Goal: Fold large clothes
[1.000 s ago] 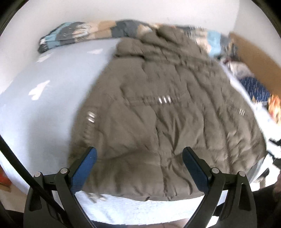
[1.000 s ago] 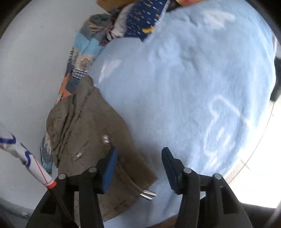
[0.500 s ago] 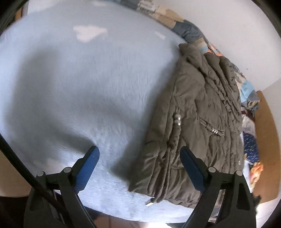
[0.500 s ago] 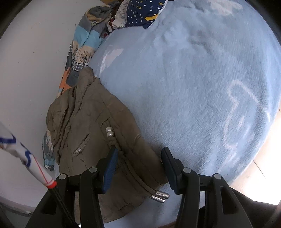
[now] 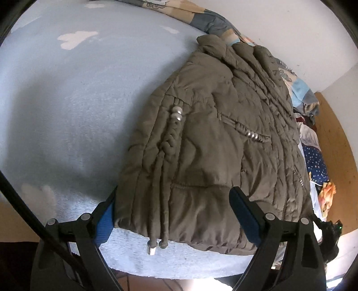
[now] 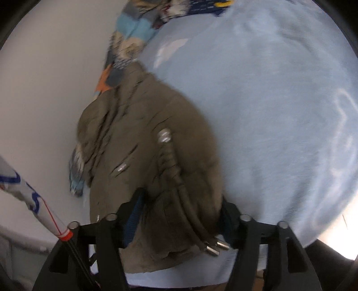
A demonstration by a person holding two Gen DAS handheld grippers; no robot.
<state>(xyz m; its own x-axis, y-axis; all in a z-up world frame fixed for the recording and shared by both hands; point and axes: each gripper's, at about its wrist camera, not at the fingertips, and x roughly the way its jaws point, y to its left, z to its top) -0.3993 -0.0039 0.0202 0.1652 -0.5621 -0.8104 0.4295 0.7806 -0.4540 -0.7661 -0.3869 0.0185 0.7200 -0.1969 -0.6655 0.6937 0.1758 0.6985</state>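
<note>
Olive-brown and quilted, the jacket [image 5: 214,143] lies on a pale blue fleece blanket [image 5: 73,94], its collar toward the wall and its hem at the near edge of the bed. A braided drawstring [image 5: 170,143] with two silver beads runs down the front, and its two metal-tipped ends hang just past the hem.

In the left wrist view the left gripper [image 5: 176,212] has its jaws spread wide across the jacket's near left corner: one blue pad sits at the outer edge of the fabric, the other over the padded front (neither is visibly pinching cloth, so nothing is gripped).

The right gripper [image 6: 179,212] straddles the hem where the cords [image 6: 190,210] end. Its jaws have just been opening, and the bunched hem with both cords lies between them; the view is blurred, and the pads seem to stand at the sides of the fabric rather than pressing it.

A patchwork quilt [image 5: 208,18] is bunched along the wall beyond the collar, and a heap of other clothes [image 5: 315,161] lies to the jacket's right.
</note>
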